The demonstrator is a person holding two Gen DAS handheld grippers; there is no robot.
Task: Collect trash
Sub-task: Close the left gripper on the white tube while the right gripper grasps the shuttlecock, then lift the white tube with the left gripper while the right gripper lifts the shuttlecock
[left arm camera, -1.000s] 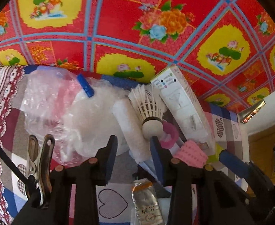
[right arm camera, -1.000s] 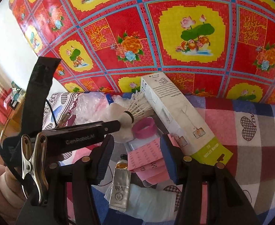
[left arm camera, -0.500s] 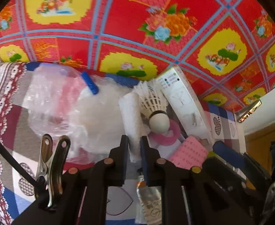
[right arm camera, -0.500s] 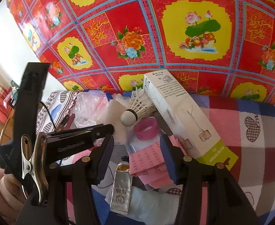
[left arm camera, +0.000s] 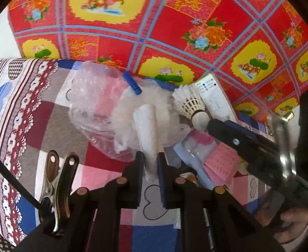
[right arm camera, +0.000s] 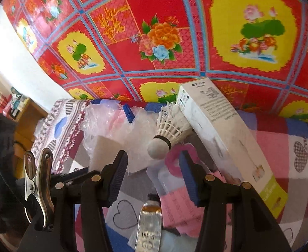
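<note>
My left gripper [left arm camera: 150,159] is shut on a white foam strip [left arm camera: 146,126], which sticks out ahead of the pads over the patchwork cloth [left arm camera: 38,126]. A white feather shuttlecock [right arm camera: 170,130] lies cork end toward me, leaning on a long white carton [right arm camera: 223,130]. My right gripper [right arm camera: 152,157] is open just short of the cork, its pads apart from it on both sides. In the left wrist view one of the right gripper's fingers [left arm camera: 237,138] reaches the shuttlecock [left arm camera: 192,105] from the right.
A crumpled clear plastic bag [left arm camera: 95,105] with a blue clip [left arm camera: 131,84] lies left of the shuttlecock. A pink tape ring [right arm camera: 172,159], pink paper slips [right arm camera: 181,205] and a silver tube [right arm camera: 149,226] lie under my right gripper. A red and yellow flowered sheet [right arm camera: 154,42] hangs behind.
My left jaws closed on the foam strip and carried it leftward, away from the shuttlecock. My right gripper moved forward and down toward the shuttlecock's cork, its opening unchanged.
</note>
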